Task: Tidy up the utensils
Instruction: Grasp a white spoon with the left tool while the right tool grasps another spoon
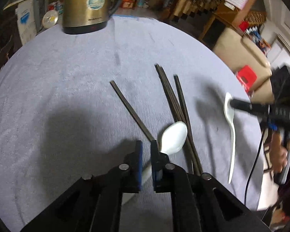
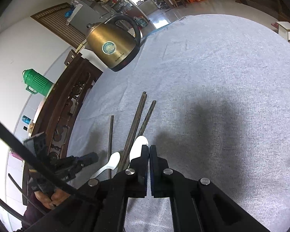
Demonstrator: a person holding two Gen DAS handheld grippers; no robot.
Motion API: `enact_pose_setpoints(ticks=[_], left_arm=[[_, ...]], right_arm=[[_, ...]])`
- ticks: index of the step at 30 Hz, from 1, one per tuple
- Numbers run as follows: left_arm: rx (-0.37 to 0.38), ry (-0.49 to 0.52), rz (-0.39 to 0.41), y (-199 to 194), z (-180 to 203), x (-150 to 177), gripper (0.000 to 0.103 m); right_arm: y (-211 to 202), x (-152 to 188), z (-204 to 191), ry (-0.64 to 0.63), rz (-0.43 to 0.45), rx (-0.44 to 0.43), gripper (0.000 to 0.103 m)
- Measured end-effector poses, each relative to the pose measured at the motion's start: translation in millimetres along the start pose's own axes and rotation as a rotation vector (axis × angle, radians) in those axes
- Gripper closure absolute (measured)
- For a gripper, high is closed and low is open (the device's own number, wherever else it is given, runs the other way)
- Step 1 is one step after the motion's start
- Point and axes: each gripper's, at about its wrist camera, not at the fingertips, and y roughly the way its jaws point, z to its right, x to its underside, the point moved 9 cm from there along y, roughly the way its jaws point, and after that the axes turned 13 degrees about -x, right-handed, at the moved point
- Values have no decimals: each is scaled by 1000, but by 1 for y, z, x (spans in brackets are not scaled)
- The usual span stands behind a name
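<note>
Several dark chopsticks [image 1: 172, 98] lie on the grey cloth, one [image 1: 129, 108] apart to the left. A white spoon [image 1: 173, 138] lies with its bowl over them; its handle runs down between the fingers of my left gripper [image 1: 146, 145], which stands slightly open around it. My right gripper [image 2: 148, 148] is shut on the bowl end of a second white spoon [image 2: 139, 147] and holds it above the table. In the left wrist view this spoon [image 1: 231, 127] hangs from the right gripper's fingers [image 1: 241, 105]. The first spoon [image 2: 108, 164] also shows in the right wrist view.
A brass electric kettle [image 1: 89, 5] stands at the table's far edge, also in the right wrist view [image 2: 114, 44]. The round table carries a grey cloth [image 2: 222, 77]. A carved wooden chair [image 2: 67, 106] stands at the left edge. A green thermos [image 2: 37, 82] sits beyond.
</note>
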Motion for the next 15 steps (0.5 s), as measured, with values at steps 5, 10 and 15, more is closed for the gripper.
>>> enact_pose_setpoints(ticks=[5,10,15], left_arm=[[-26,96,7,-2,19,10,62],[-48,178,11,6,26,16,62],[-26,132,-2,1,17,15,91]], right_arm=[[2,1,-8,-17,-4,-2,101],[0,0,-13,-29,-1,5,101],[-10,-1,-14,-35,14,18,101]])
